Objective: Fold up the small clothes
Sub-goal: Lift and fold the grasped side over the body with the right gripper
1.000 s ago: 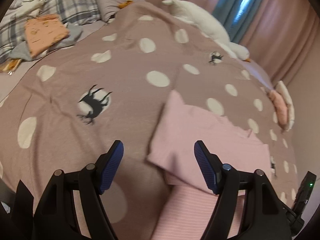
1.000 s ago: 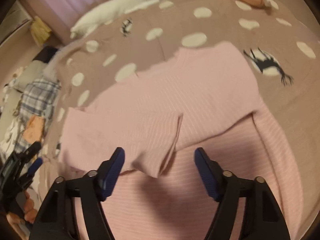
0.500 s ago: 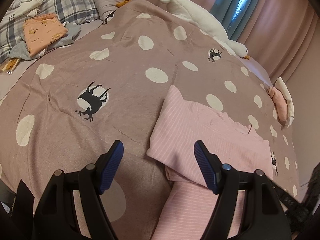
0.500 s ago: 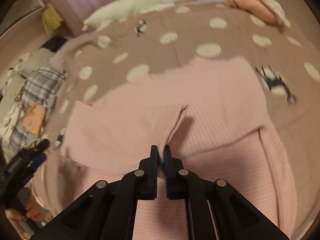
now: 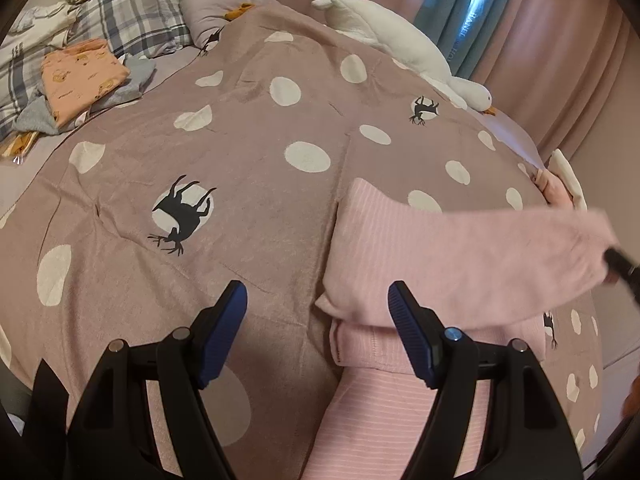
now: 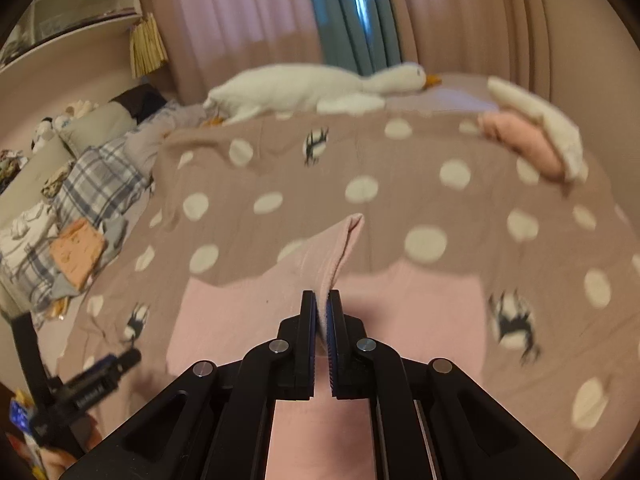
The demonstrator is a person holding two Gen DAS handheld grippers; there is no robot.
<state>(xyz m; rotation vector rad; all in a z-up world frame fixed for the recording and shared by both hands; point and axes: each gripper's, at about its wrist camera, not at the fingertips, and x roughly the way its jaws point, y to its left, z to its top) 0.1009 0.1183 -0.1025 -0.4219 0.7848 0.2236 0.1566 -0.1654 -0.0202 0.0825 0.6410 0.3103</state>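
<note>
- My right gripper [image 6: 322, 312] is clamped on a sleeve [image 6: 328, 248] of the pink sweater [image 6: 420, 312], with the cloth pinched between the 2 blue pads and the sleeve lifted up off the bed.
- From the left camera that same sleeve [image 5: 500, 248] stretches across to the right edge, blurry, and the tip of the right gripper [image 5: 620, 264] shows at its end.
- My left gripper [image 5: 318, 312] is wide open with nothing in it, hovering just over the near left edge of the sweater [image 5: 400, 400].
- The sweater lies flat on the brown blanket [image 5: 240, 160], the one with white dots and little black deer prints, closer to the right side of the bed from the left camera.
- A white goose plushie [image 6: 312, 88] lies along the far edge of the bed by the curtains [image 6: 248, 12].
- A folded orange piece [image 5: 80, 76] sits on a grey one beside the plaid pillows [image 5: 132, 16], far left, well apart from the sweater.
- A pink and cream bundle [image 6: 532, 136] sits at the far right corner of the blanket.
</note>
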